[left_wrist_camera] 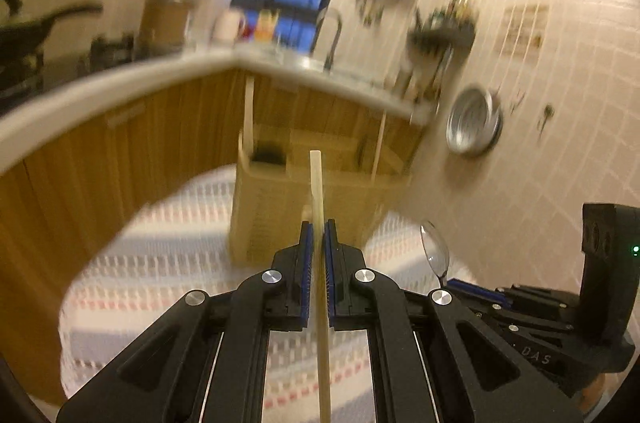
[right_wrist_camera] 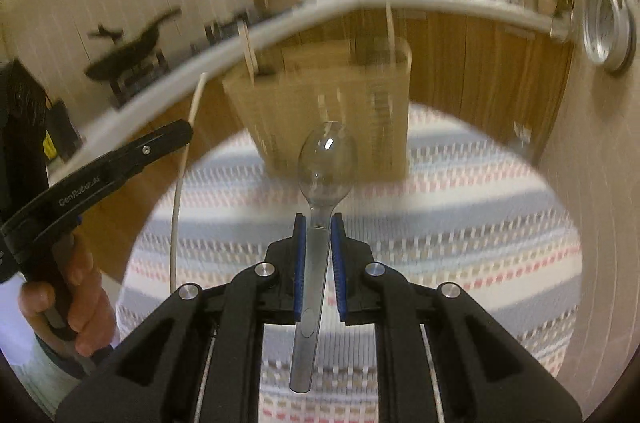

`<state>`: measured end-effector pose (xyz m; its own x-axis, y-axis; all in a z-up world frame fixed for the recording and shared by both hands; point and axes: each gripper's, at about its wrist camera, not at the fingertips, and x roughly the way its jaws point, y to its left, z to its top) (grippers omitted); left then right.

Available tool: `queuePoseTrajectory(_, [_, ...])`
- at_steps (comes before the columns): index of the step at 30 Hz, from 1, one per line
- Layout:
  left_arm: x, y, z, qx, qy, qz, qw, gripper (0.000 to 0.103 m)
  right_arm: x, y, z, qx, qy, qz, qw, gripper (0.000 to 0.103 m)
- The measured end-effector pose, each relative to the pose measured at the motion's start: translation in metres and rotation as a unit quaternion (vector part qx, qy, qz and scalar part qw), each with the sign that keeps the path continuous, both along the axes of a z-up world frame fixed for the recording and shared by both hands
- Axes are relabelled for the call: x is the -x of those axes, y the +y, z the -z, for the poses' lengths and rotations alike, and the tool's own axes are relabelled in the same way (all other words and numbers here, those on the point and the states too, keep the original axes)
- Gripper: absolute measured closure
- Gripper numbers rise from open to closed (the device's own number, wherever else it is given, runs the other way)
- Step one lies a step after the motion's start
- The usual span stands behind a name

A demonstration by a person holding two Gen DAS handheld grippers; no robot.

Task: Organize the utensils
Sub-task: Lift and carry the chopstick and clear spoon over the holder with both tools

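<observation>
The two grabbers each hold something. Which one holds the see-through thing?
The right gripper holds the clear plastic spoon, bowl pointing forward. The left gripper grips a pale wooden stick instead.

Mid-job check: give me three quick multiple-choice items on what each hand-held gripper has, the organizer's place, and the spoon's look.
1. Where does the beige utensil organizer stand?
A. on the striped cloth
B. on the counter
C. on the floor

2. The spoon is:
A. red
B. clear plastic
C. black

3. The left hand-held gripper is:
A. open
B. shut empty
C. shut on a pale chopstick

Answers: 1 A, its base rests on the striped cloth. 2 B, the cloth shows through its bowl. 3 C, both pads press the stick; the right hand-held gripper holds the spoon's handle.
</observation>
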<state>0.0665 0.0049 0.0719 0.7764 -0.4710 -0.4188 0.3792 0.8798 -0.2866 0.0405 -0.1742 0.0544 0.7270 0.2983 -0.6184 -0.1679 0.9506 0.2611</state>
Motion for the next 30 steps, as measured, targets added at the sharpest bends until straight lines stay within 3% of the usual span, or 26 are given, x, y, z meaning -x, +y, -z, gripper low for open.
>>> queuePoseTrajectory(7, [0.000,-0.005,-0.044,0.014,-0.098,-0.028,0.9947,0.100,-0.015,-0.011,-0.035,-0.024,-0.065,0.028,0.997,0.093])
queuePoseTrajectory(13, [-0.015,-0.010,-0.068,0.043,-0.143,-0.033,0.9882,0.100,-0.041,-0.013,-0.054,-0.017,-0.115,0.049,0.992,0.093])
queuePoseTrajectory(21, [-0.044,-0.018,-0.077,0.085,-0.181,-0.080,0.9765,0.099,-0.075,-0.006,-0.081,0.004,-0.207,0.099,0.973,0.093])
queuePoseTrajectory(30, [-0.085,-0.035,-0.062,0.100,-0.210,-0.127,0.9642,0.099,-0.121,-0.010,-0.058,-0.001,-0.258,0.137,0.956,0.093])
